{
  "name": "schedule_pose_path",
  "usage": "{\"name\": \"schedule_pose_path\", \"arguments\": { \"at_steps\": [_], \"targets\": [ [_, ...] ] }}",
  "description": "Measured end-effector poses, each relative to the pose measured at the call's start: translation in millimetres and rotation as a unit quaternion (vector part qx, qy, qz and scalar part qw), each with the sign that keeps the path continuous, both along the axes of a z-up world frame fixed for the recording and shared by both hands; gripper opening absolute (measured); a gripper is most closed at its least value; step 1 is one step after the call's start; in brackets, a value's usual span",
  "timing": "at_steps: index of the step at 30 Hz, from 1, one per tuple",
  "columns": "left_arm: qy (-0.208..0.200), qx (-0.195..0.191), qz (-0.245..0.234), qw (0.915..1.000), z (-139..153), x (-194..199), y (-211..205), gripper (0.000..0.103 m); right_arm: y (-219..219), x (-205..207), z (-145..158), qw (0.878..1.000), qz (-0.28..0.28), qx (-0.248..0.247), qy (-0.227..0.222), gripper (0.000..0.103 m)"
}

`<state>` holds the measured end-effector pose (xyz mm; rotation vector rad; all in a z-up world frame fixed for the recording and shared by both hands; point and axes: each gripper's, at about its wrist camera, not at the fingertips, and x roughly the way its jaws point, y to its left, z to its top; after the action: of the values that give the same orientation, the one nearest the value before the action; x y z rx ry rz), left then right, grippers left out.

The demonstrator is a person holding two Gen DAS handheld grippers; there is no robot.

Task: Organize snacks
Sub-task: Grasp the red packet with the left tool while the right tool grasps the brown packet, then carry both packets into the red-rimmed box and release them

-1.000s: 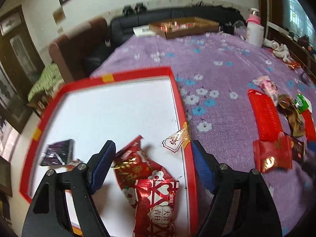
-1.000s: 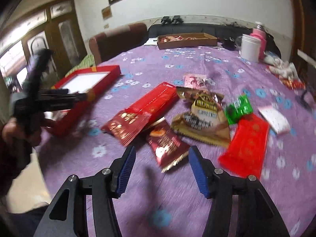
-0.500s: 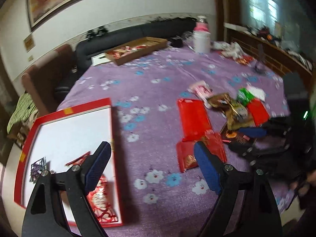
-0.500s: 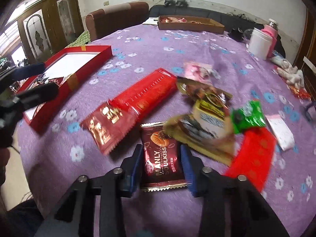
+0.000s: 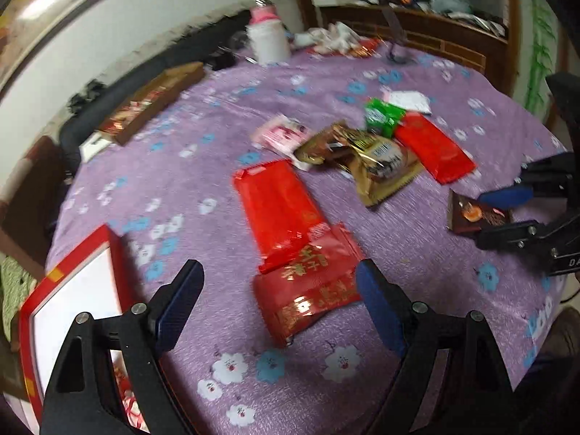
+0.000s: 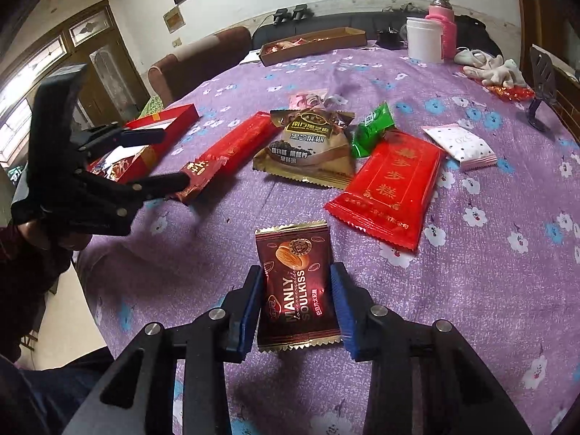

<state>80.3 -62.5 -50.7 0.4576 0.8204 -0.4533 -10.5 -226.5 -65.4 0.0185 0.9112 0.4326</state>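
Observation:
My right gripper (image 6: 295, 272) has a brown Soulkiss chocolate packet (image 6: 295, 290) between its blue pads, which touch both long edges; its jaws are opening slightly. In the left wrist view that gripper (image 5: 482, 215) pinches the same packet (image 5: 471, 214) at the right. My left gripper (image 5: 277, 268) is open and holds nothing. It hovers over a small red packet with gold writing (image 5: 308, 290), which lies against a long red packet (image 5: 279, 206). The red tray with a white floor (image 5: 112, 239) sits at lower left. In the right wrist view a hand holds the left gripper (image 6: 174, 156) beside the tray (image 6: 170, 116).
On the purple flowered cloth lie a gold-brown packet (image 6: 308, 148), a green packet (image 6: 373, 127), a flat red packet (image 6: 391, 188), a white packet (image 6: 460, 141) and a pink one (image 6: 308, 99). Farther back stand a cardboard box (image 6: 315, 45), a white jar (image 6: 424, 40) and a phone stand (image 6: 540, 87).
The left gripper swung from above the tray, where a red patterned packet stayed, to over the red packets on the cloth. The right gripper came down and closed around the brown packet.

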Motion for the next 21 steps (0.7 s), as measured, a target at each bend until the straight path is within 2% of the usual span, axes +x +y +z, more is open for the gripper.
{"name": "schedule_pose_path", "arguments": {
  "at_steps": [3,5,8,9,11,15,21],
  "targets": [
    [0.031,-0.009,-0.011,0.9994,-4,8,-1,0.086,3,-2,0,1.0,0.001,-0.008,-0.012,0.041],
    [0.04,-0.017,0.001,0.9991,-4,12,-2,0.086,1,-2,-1,1.0,-0.001,0.003,-0.013,0.041],
    [0.059,-0.049,0.051,0.9957,-3,17,3,0.086,-4,-2,-2,1.0,-0.003,0.021,-0.014,0.041],
    [0.077,-0.066,0.078,0.9918,-4,20,5,0.086,-5,-3,-3,1.0,-0.003,0.025,-0.015,0.041],
    [0.115,-0.093,0.102,0.9836,-12,22,6,0.086,-4,-3,-3,1.0,-0.003,0.024,-0.017,0.041],
    [0.122,-0.075,0.122,0.9822,-25,24,0,0.087,-3,-4,-4,0.999,-0.001,0.02,-0.025,0.042],
    [0.112,-0.085,0.135,0.9808,-27,16,-4,0.087,-9,-4,-5,0.999,-0.003,0.043,-0.022,0.042]
  ]
}}
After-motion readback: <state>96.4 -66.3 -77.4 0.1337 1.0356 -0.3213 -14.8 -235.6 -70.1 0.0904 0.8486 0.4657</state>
